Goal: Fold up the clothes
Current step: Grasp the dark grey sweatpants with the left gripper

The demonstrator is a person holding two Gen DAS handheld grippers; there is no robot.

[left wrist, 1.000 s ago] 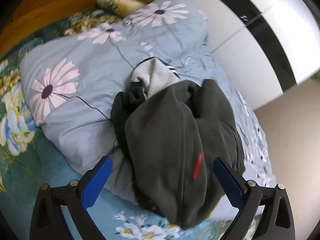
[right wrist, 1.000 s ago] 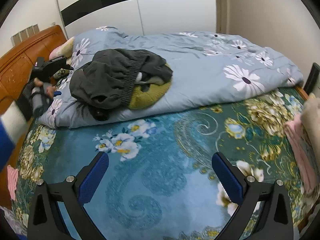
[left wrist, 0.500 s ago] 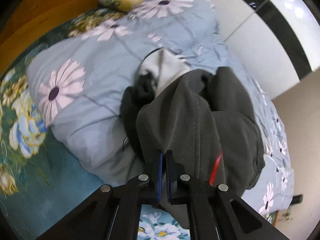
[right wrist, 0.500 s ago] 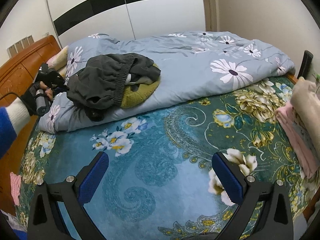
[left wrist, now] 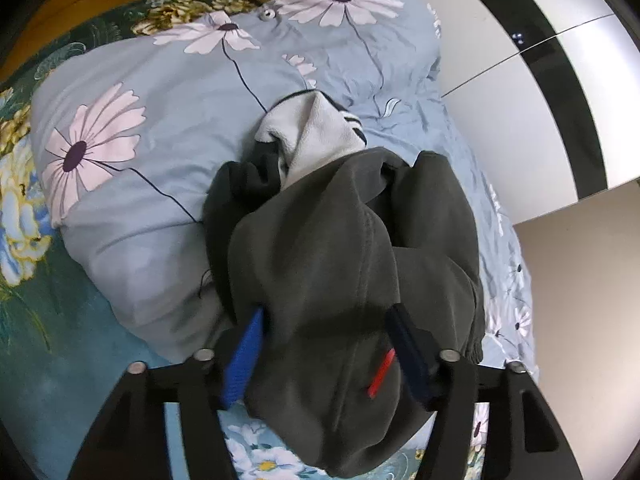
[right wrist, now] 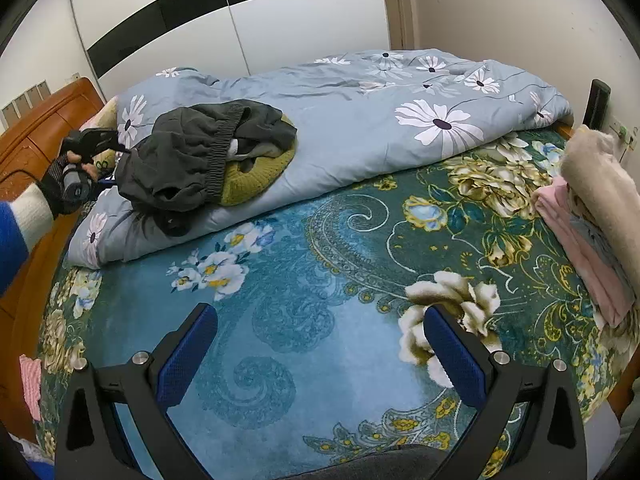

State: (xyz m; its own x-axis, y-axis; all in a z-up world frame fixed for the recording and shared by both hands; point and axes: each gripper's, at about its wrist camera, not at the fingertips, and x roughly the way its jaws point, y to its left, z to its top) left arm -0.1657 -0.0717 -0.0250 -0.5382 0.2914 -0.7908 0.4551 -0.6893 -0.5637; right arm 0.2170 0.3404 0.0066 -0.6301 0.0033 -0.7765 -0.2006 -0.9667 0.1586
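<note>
The dark grey garment (left wrist: 340, 280) lies heaped at the headboard end of the blue flowered duvet (left wrist: 160, 160), its long axis running straight away from the left gripper (left wrist: 326, 344): the near end hangs toward the camera over the duvet's edge, and the far end reaches a white fleece piece (left wrist: 316, 132) that sticks out from under it.

In the left wrist view the left gripper's jaws stand apart, one blue pad on each side of the garment's near fold; the cloth bulges between them and covers much of the right pad. Whether the pads press the cloth or only flank it, I cannot tell. A red tag (left wrist: 382, 374) shows on the cloth just inside the right pad.

In the right wrist view, from left to right: the left gripper at the far left by the wooden headboard (right wrist: 36, 128), at the garment's left edge; then one pile of clothes, the dark grey garment on top with its ribbed waistband (right wrist: 220, 152) facing the camera, and one olive-green knit piece (right wrist: 256, 180) beneath it; then the duvet stretching to the right.

The right gripper (right wrist: 320, 354) hovers over the teal floral bedspread (right wrist: 300, 280), jaws wide apart and holding nothing, well apart from the garment. At the far right edge, one stack of folded clothes (right wrist: 592, 216), cream above pink.
</note>
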